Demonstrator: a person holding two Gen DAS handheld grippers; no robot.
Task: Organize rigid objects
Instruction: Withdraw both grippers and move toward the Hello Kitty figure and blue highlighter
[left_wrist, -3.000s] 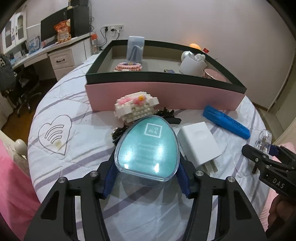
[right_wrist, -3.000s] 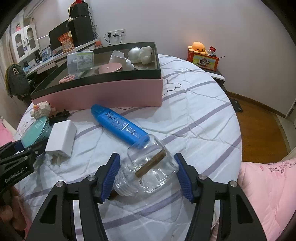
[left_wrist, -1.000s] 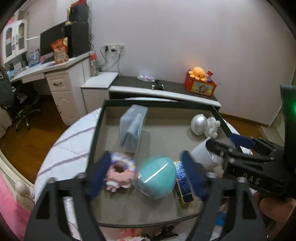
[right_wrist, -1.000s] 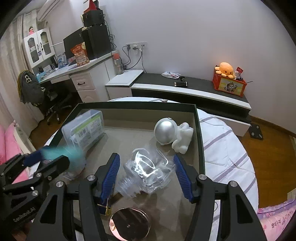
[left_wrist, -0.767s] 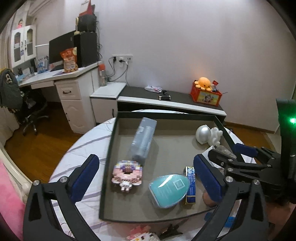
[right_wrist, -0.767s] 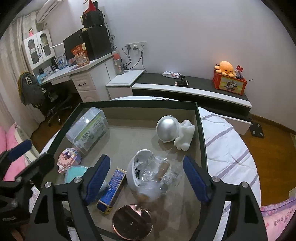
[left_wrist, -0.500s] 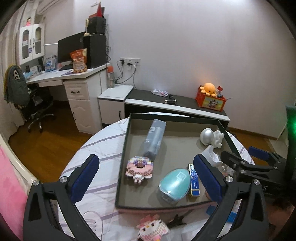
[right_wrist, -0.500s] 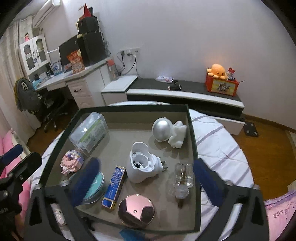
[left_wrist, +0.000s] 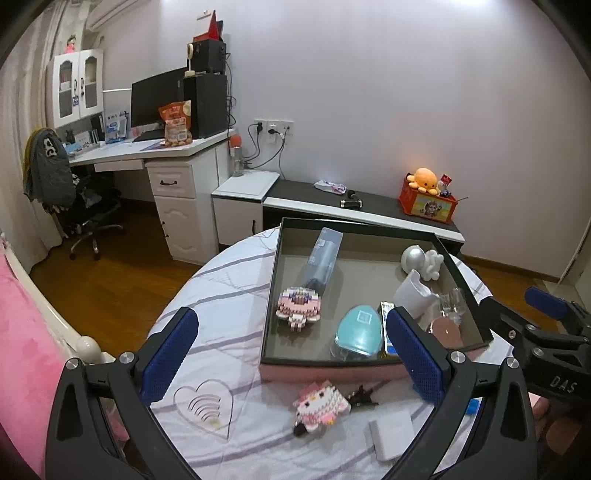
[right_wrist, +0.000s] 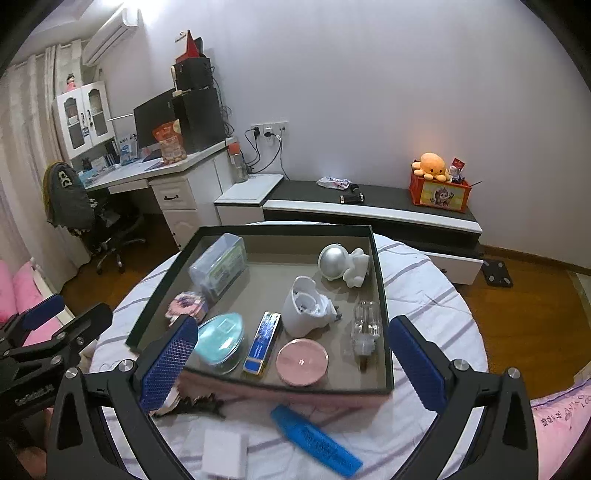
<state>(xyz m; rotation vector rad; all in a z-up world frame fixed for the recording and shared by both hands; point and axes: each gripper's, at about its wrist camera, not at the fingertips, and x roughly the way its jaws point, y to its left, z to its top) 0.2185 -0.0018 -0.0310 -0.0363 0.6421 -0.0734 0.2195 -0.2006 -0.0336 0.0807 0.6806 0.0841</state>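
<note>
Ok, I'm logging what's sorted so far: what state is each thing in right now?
Left gripper: open, empty.
Right gripper: open, empty.
Teal egg-shaped case: in the tray, lying flat.
Glass bottle: in the tray, on its side.
Tray: on the table, holding several items.
Blue marker: outside the tray, on the table.
White charger: outside the tray.
Brick figure: outside the tray.

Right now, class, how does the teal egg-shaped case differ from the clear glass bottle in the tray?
The teal egg-shaped case is opaque and broad; the clear glass bottle is see-through and narrow. The case lies near the tray's left front corner, the bottle along its right wall. Both lie flat inside the tray, untouched.
</note>
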